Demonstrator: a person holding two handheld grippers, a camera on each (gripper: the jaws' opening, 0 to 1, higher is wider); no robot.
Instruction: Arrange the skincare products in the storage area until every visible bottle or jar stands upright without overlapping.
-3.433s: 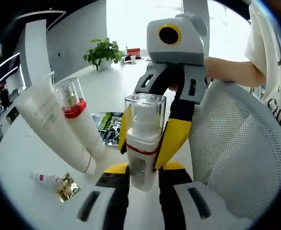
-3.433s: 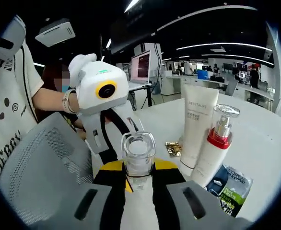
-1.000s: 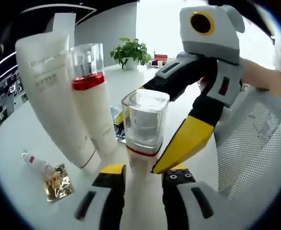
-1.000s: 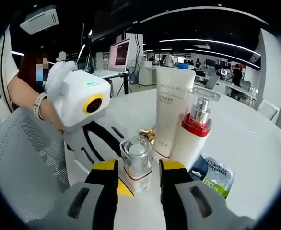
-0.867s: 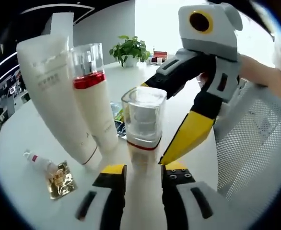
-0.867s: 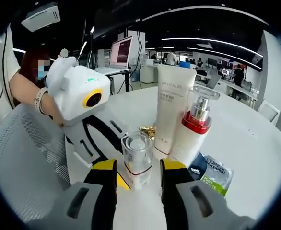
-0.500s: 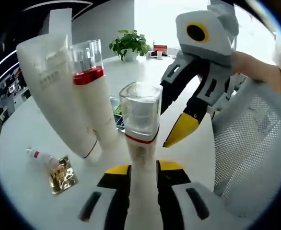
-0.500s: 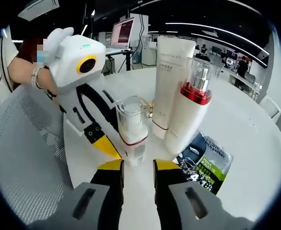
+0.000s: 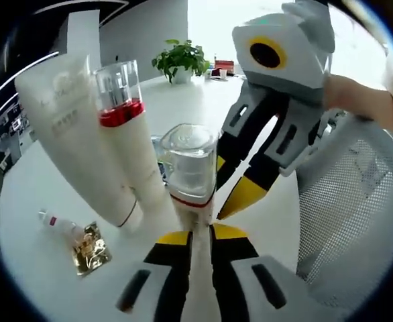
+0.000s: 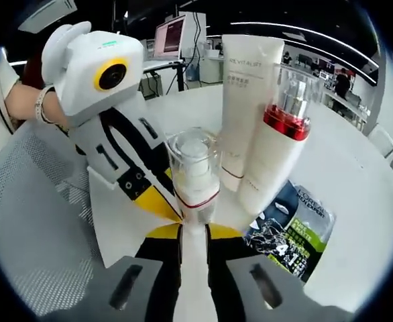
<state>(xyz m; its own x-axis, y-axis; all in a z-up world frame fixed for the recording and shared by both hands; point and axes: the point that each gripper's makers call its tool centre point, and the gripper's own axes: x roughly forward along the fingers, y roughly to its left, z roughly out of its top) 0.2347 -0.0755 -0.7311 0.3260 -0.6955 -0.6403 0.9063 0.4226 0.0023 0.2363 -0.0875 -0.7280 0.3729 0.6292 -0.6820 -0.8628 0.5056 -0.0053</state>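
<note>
A small white bottle [image 9: 186, 171] with a clear square cap and a red band stands upright on the white table, just past my left gripper [image 9: 201, 235]. That gripper's jaws are drawn together with only a thin white strip between them. My right gripper [image 9: 229, 193] reaches in from the right, its yellow tips close together beside the bottle. In the right gripper view the same bottle [image 10: 193, 171] stands just ahead of my right gripper [image 10: 194, 231], which is shut. There the left gripper [image 10: 157, 203] touches the bottle's lower left side. A tall white tube [image 10: 247, 87] and a red-collared pump bottle [image 10: 277, 154] stand upright behind.
The tube [image 9: 62, 134] and pump bottle [image 9: 126, 141] lean against each other. A small vial [image 9: 59, 225] and a gold sachet [image 9: 89, 248] lie flat nearby. A green sachet [image 10: 294, 231] lies beside the pump bottle. A mesh chair back [image 9: 344, 221] borders the table. A person's arm holds each gripper.
Both pairs of jaws have narrowed from wide around the small bottle to nearly touching. The bottle, lifted and tilted at first, now stands on the table. Both grippers sit closer to it.
</note>
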